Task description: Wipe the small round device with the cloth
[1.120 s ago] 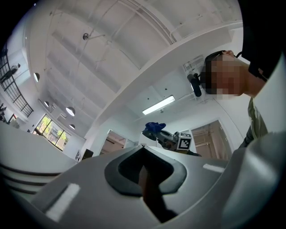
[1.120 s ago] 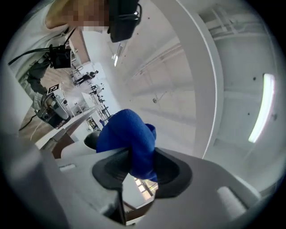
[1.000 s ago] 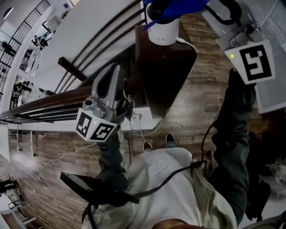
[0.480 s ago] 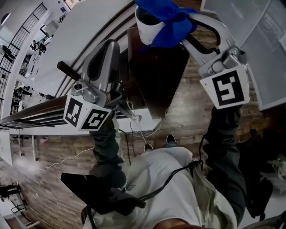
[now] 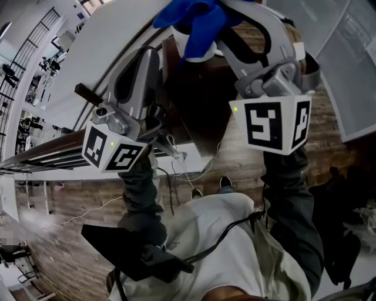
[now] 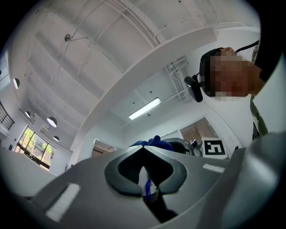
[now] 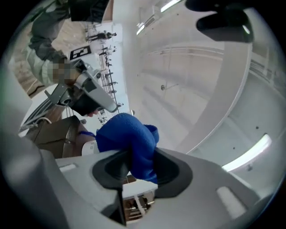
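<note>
Head view: the right gripper [image 5: 222, 13] is up top, holding a bright blue fleece cloth [image 5: 191, 17] that lies over the small white round device [image 5: 200, 52]. The device sits at the far edge of the dark brown tabletop [image 5: 211, 100]. The left gripper [image 5: 144, 57] hangs by the tabletop's left edge.

Left gripper view: jaws pressed together, nothing in them.

Right gripper view: jaws clamped on the cloth, with the device peeking out below it on the left.

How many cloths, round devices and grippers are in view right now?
Blue cloth: 1
White round device: 1
Grippers: 2 (left gripper, right gripper)
Total: 4
</note>
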Available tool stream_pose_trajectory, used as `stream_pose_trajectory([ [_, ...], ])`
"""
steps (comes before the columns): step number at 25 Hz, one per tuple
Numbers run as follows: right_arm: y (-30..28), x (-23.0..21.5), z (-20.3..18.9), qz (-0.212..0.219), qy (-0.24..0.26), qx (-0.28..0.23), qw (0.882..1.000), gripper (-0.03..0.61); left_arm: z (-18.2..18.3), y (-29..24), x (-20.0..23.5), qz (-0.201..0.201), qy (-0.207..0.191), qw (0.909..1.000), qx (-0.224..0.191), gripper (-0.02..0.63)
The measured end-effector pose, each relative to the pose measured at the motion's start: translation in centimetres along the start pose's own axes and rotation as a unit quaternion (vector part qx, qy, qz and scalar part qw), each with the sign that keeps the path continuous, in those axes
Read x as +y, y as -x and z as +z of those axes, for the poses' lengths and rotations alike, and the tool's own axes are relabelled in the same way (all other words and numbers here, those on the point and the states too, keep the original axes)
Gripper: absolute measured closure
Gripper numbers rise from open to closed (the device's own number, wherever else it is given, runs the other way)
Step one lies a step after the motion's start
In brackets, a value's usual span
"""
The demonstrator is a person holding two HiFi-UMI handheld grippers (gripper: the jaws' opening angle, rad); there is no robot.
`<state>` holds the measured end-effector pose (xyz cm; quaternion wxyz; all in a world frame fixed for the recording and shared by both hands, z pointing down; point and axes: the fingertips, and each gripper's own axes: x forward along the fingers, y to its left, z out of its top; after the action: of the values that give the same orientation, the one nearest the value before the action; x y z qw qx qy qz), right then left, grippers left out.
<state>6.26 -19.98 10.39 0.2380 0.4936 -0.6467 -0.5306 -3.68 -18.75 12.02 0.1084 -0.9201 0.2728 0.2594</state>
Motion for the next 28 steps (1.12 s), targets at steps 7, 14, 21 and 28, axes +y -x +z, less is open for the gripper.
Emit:
stream_pose_trajectory([
  [7,2.5,5.3,-1.0,0.08,0.025,0.055,0.995,0.437,-0.7,0.9,0.1,0.008,0.001,0.9999,0.007,0.612],
  [14,2.6,1.7,-0.2,0.016,0.038,0.055,0.998,0.436,-1.3,1.3,0.2,0.012,0.009,0.9997,0.018,0.612],
  [21,0.6,1.2,2.4,-0.035,0.092,0.039,0.994,0.436,-1.2,1.9,-0.7,0.015,0.01,0.9997,0.017,0.612],
  [28,2.8,7.9,2.1,0.049,0.052,0.047,0.996,0.436,-1.5,3.1,-0.8,0.022,0.014,0.9994,0.022,0.612],
])
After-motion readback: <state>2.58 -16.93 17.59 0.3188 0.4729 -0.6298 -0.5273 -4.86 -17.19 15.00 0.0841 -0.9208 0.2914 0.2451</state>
